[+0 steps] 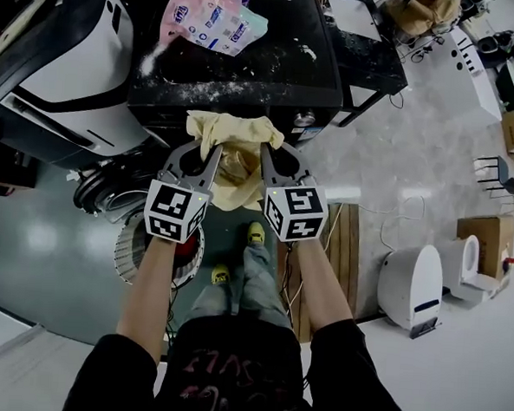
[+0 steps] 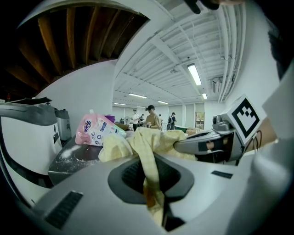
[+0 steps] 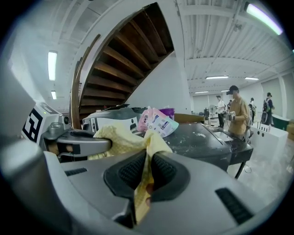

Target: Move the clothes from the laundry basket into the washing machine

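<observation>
- Fingers [image 2: 94, 183] of the left gripper [image 2: 148, 176] are closed on one edge of a yellow cloth [image 2: 151, 137]; those of the right gripper [image 3: 146, 179] are clamped on the other edge.
- The cloth is held off the ground between both grippers, just in front of a dark-topped machine [image 1: 248, 69]. Its middle hangs slack, and a white basket [image 1: 128, 258] is seen by the left forearm.
- The cloth is judged light, soft and limp. It is not fragile, but a thin fold may slide from the pads if tugged.
- Hold is best taken on bunched fabric near the top edge, so that trailing ends are kept short.
</observation>
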